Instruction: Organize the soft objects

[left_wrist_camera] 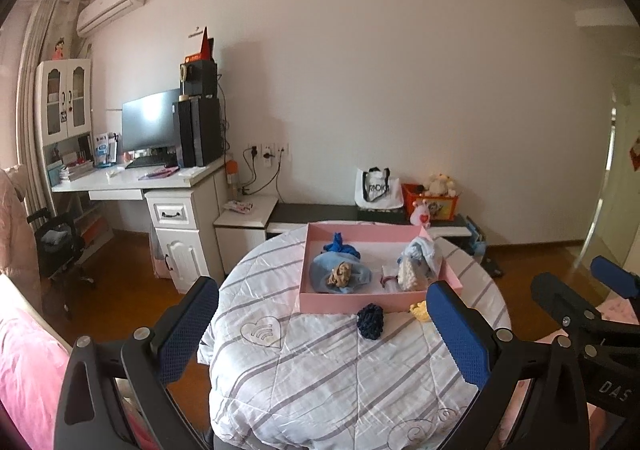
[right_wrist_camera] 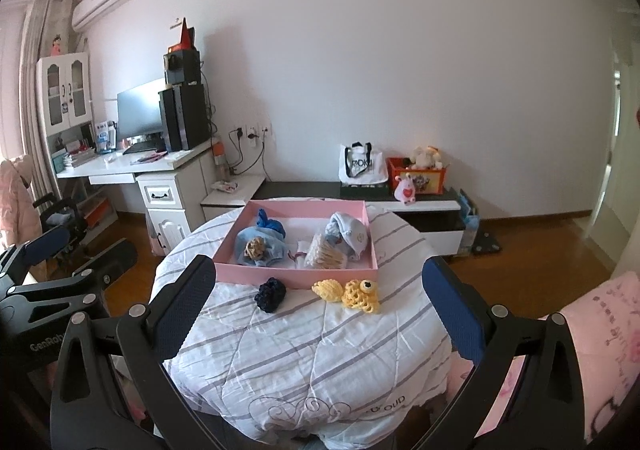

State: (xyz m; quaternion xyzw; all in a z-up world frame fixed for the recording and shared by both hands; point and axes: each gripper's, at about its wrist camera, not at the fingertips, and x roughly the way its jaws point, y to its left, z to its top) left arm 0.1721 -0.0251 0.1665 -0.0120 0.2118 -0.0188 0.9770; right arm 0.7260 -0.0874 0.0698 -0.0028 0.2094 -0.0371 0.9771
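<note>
Pink box (right_wrist_camera: 296,276) fronted by two yellow knits (right_wrist_camera: 347,293), one navy scrunchie (right_wrist_camera: 271,294); both claws spread.

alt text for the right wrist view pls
An open right gripper faces a round table under a striped quilt, where a pink tray holds soft items. A dark scrunchie and two yellow crochet toys lie in front of the tray. The left gripper shows at the left edge.

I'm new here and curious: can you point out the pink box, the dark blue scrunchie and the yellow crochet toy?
pink box (right_wrist_camera: 296,277): right wrist view, front wall.
dark blue scrunchie (right_wrist_camera: 271,294): right wrist view, its middle.
yellow crochet toy (right_wrist_camera: 360,296): right wrist view, its body.
</note>
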